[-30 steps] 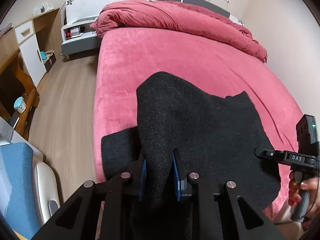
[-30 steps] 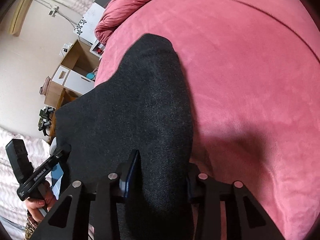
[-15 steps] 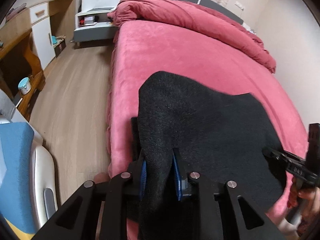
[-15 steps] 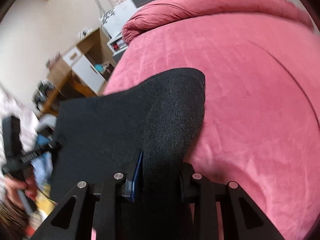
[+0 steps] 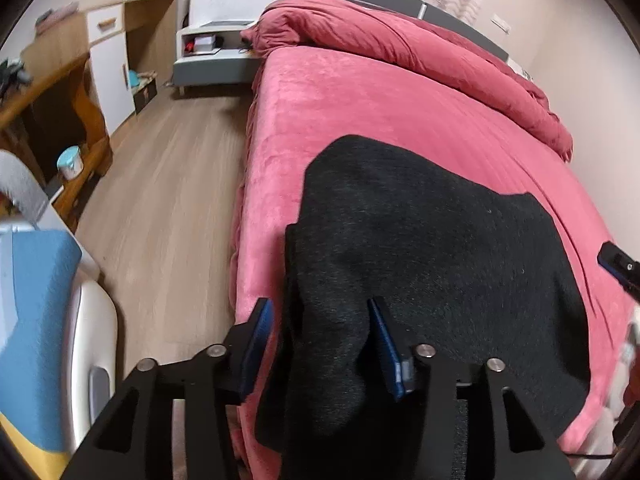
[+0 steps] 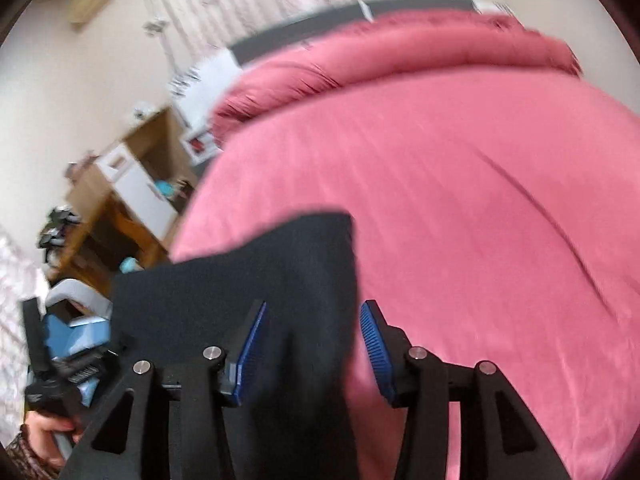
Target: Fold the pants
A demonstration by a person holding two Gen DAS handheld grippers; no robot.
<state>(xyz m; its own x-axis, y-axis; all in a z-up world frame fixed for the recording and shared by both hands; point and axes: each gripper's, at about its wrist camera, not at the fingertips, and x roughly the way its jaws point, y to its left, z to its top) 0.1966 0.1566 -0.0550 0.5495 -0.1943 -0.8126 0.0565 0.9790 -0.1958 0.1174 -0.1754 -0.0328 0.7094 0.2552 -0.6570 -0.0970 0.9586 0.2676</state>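
Observation:
The black pants [image 5: 432,248] lie folded on the pink bed [image 5: 360,92] near its foot edge, and they also show in the right wrist view [image 6: 280,280]. My left gripper [image 5: 320,320] is open, its blue pads apart on either side of the pants' near left edge. My right gripper [image 6: 312,328] is open too, with the pants' near right edge lying loose between its pads. The right wrist view is blurred by motion. The right gripper's body shows at the right edge of the left wrist view [image 5: 618,266].
A rolled red duvet [image 5: 400,48] lies along the head of the bed. Wood floor [image 5: 168,184] runs along the bed's left side. A wooden desk [image 5: 48,96], a white nightstand [image 5: 212,56] and a blue and white chair [image 5: 44,312] stand to the left.
Both grippers have opened and let go of the pants' edge, which now rests on the bed. Both have drawn back toward the foot of the bed.

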